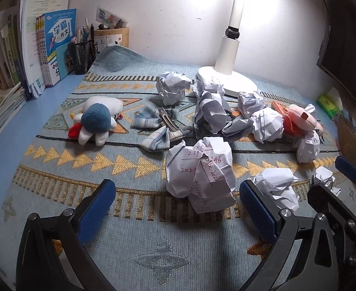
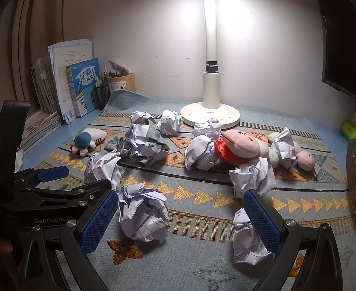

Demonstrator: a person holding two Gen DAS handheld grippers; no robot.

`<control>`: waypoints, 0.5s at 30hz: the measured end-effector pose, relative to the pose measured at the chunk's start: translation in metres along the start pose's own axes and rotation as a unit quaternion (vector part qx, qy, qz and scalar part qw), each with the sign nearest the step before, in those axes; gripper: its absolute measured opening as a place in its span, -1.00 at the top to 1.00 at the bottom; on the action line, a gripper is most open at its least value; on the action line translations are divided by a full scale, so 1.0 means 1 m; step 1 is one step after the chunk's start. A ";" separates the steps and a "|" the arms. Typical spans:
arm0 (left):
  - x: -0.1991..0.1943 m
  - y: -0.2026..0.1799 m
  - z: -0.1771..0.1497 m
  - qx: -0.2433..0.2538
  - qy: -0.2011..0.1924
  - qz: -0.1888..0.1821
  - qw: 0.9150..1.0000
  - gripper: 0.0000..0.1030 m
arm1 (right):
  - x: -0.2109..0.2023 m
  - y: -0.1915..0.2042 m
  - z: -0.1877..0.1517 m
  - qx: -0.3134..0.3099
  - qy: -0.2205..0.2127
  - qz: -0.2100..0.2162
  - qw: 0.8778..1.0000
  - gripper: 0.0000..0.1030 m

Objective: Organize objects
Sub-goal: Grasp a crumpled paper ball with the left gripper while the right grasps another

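Left gripper [image 1: 178, 201]: spread wide, holding nothing, low over the woven mat [image 1: 134, 220] on the blue counter [image 1: 57, 92]. Scribbled paper ball [image 1: 200, 174], marked with red sums, just past the blue pads [image 1: 95, 208], roughly between them, not touching either. Smaller crumpled ball [image 1: 276, 189] just beyond the right pad, at the near right.

Right gripper [image 2: 180, 220]: likewise spread wide, gripping nothing. Crumpled lined ball [image 2: 143, 214] close against its left pad; whether touching, could not tell. Small paper wad [image 2: 247, 240] beside the right pad, partly hidden behind it. Another ball [image 2: 251, 177] a little farther out, near the right pad's tip.

More crumpled paper [image 1: 210, 114] heaped mid-mat, reaching back toward the white lamp base [image 1: 236, 82] at the far centre. Blue-and-white plush toy [image 1: 98, 118] lying left of the heap, apart from the balls. Checked cloth [image 1: 153, 131] with a metal clip [image 1: 168, 121] on it, between that plush and the heap. Pink plush [image 2: 245, 145] at the far right, wedged among paper balls, orange fabric against its left side. Books [image 1: 57, 46] stood upright at the far left against the wall, black mesh pen cup [image 1: 83, 55] just right of them.
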State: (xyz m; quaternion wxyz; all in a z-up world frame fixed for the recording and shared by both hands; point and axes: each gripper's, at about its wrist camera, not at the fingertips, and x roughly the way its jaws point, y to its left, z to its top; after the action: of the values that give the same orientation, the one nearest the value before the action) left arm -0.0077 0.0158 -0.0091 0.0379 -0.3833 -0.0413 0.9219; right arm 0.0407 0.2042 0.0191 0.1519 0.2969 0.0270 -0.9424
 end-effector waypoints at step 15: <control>0.005 0.009 0.002 -0.026 0.014 -0.074 0.997 -0.91 | -0.002 0.022 -0.014 -0.023 0.044 0.005 0.999 -1.00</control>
State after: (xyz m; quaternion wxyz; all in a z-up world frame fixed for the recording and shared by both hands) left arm -0.0128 0.0069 -0.0121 0.0963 -0.3931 -0.0930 0.9097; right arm 0.0565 0.1859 0.0099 0.1622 0.3348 0.0534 -0.9267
